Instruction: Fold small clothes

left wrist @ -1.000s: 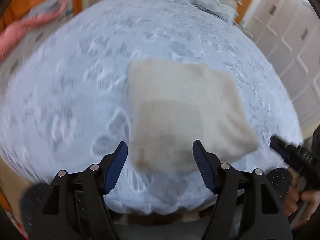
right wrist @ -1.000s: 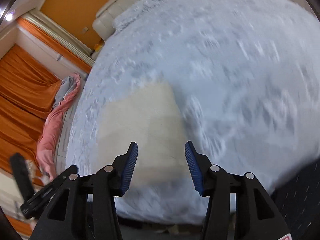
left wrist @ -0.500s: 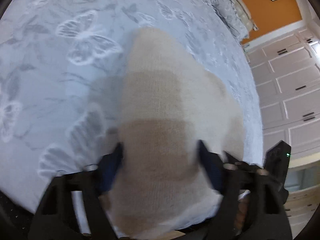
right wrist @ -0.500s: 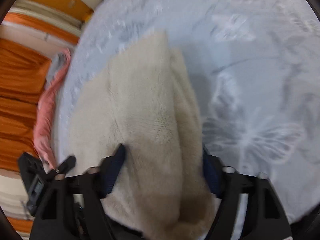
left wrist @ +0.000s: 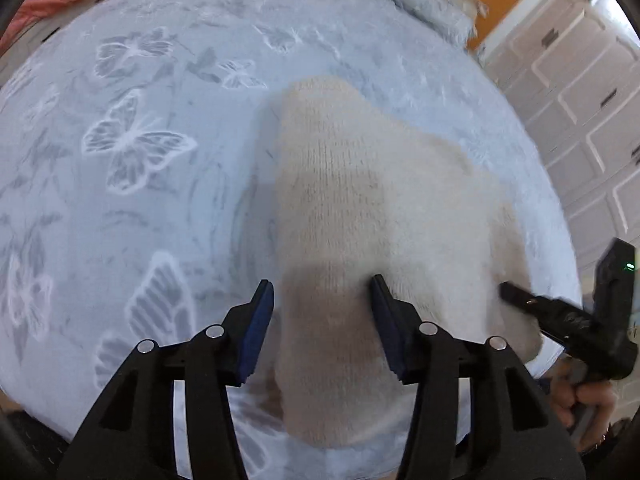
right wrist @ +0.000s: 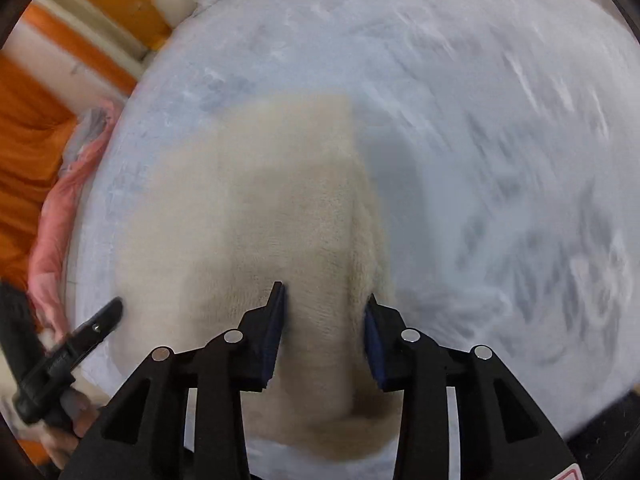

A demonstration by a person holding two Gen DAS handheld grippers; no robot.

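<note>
Both grippers have drawn back a little from the knit since half a second ago, when their fingers were blurred and pressed low over it; their blue pads now show sharply. Largest in view is the bed [left wrist: 132, 208], covered by a pale blue spread with white butterfly outlines, reaching to pillows at the far end. On it, near the front edge, lies the cream knitted garment [left wrist: 360, 208], folded into a compact block with one long folded edge on its right side in the right wrist view [right wrist: 288, 216]. A pink cloth [right wrist: 52, 240] hangs along the far side of the bed, beside orange curtains [right wrist: 24, 148]. White panelled cabinet doors [left wrist: 580, 92] stand past the other side. The left gripper [left wrist: 322, 300] is parted wide, its fingers straddling the near left part of the garment and gripping nothing. The right gripper [right wrist: 325, 308] is likewise parted, its fingers over the garment's right fold, clamped on nothing. Whether the pads touch the knit cannot be told.
</note>
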